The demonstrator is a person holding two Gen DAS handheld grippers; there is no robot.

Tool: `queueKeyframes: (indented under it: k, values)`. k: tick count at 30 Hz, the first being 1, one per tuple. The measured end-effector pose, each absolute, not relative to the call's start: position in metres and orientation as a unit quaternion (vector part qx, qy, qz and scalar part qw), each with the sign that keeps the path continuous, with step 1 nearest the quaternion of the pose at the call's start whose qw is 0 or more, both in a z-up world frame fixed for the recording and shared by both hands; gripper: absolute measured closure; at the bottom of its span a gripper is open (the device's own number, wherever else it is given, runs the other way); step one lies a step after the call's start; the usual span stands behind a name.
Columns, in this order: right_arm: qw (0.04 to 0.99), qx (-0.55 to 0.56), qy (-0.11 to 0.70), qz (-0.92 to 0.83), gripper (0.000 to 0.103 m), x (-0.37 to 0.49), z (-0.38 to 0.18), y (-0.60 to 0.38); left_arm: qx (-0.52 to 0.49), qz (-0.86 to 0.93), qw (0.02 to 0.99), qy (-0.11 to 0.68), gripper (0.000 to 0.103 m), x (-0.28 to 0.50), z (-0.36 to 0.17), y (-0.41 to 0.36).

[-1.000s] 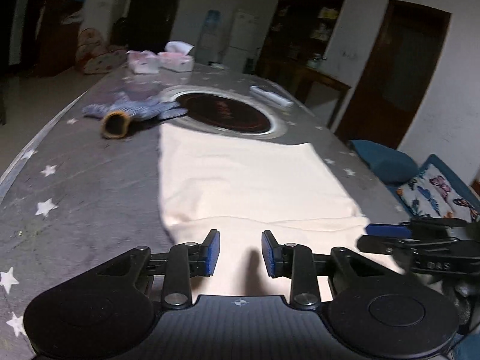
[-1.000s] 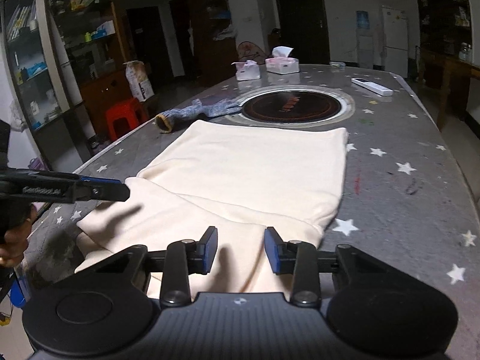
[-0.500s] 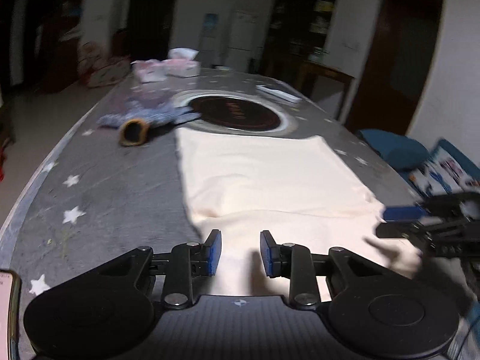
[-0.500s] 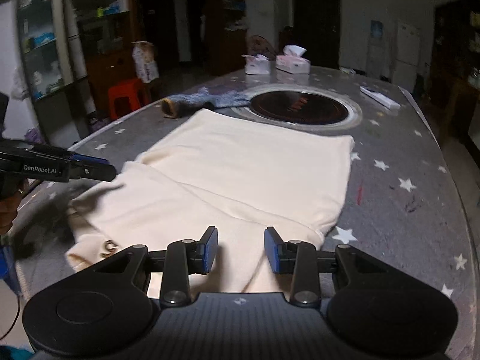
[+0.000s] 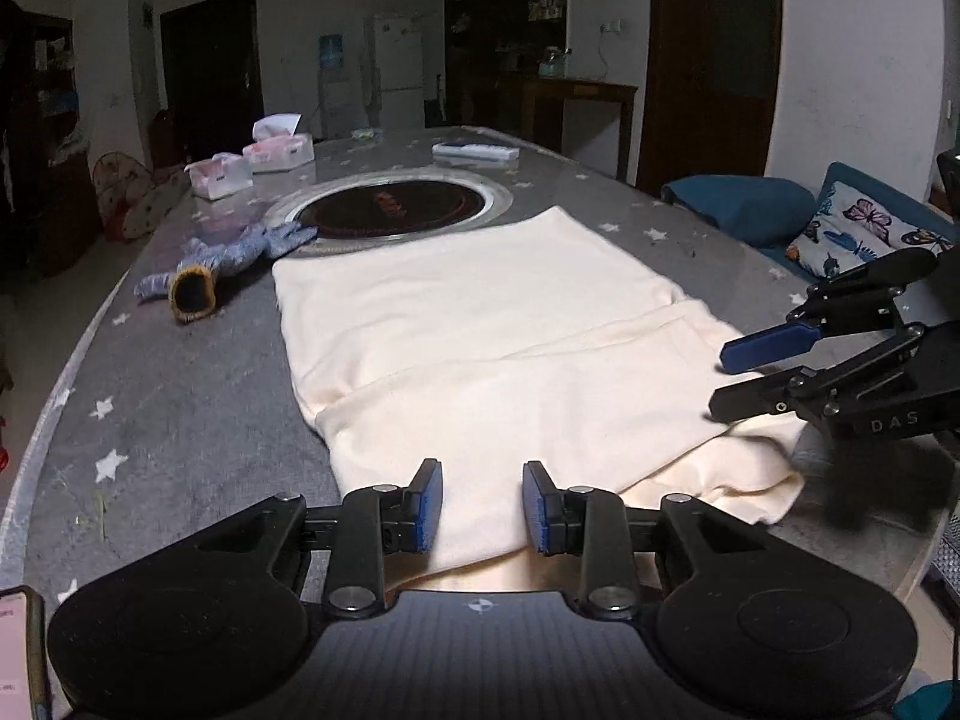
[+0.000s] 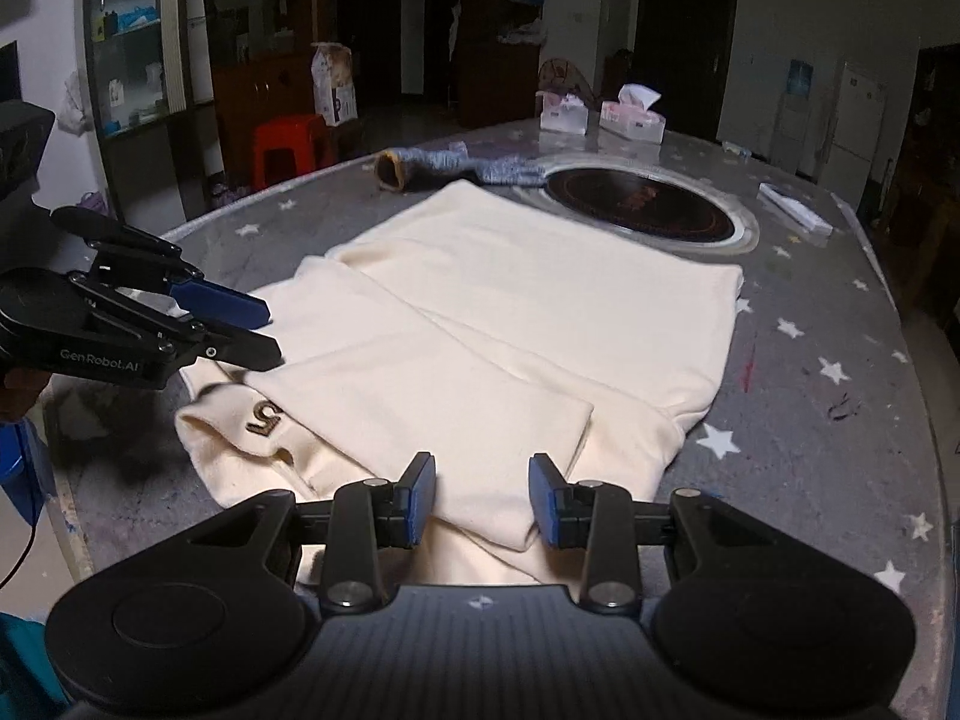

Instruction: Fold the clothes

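Observation:
A cream garment (image 5: 480, 324) lies flat on the grey star-printed table (image 5: 180, 420), with its near part folded over. In the right wrist view the garment (image 6: 510, 312) shows a small dark emblem (image 6: 264, 417) on the folded flap. My left gripper (image 5: 483, 504) hovers over the near hem, open, with cloth below its pads and nothing pinched. My right gripper (image 6: 485, 501) stands open over the flap's near corner. Each gripper also shows in the other's view: the right gripper (image 5: 720, 383) at the garment's right edge, the left gripper (image 6: 271, 333) at its left edge.
A blue-grey knitted glove (image 5: 204, 276) with a brown cuff lies beyond the garment, beside a round inset hob (image 5: 390, 210). Two tissue boxes (image 5: 279, 150) and a white remote (image 5: 477, 151) sit farther back. A phone (image 5: 15, 648) lies at the near left; a sofa (image 5: 744, 210) stands right.
Both wrist views have rolled and shifted a little sideways over the near hem. Each gripper now shows closer and larger in the other's view. The jaws stay the same width.

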State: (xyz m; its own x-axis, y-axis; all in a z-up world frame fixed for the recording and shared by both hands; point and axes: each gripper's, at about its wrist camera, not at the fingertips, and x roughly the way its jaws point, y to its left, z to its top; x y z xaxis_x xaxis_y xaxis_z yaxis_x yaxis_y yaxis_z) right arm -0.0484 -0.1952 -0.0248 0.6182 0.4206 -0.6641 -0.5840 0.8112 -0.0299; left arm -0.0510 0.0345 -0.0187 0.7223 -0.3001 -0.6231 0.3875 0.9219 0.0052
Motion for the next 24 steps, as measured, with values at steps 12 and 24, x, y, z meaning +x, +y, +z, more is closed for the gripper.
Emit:
queueKeyframes:
  k: [12,24]
  values:
    - [0.882,-0.117,0.347,0.298,0.077,-0.059,-0.029,-0.203,0.113,-0.209,0.917,0.321,0.059,-0.077,-0.016,0.037]
    - [0.879,-0.159,0.334,0.299,0.065,-0.076,-0.02,-0.209,0.246,-0.25,0.893,0.281,0.056,-0.109,-0.033,0.01]
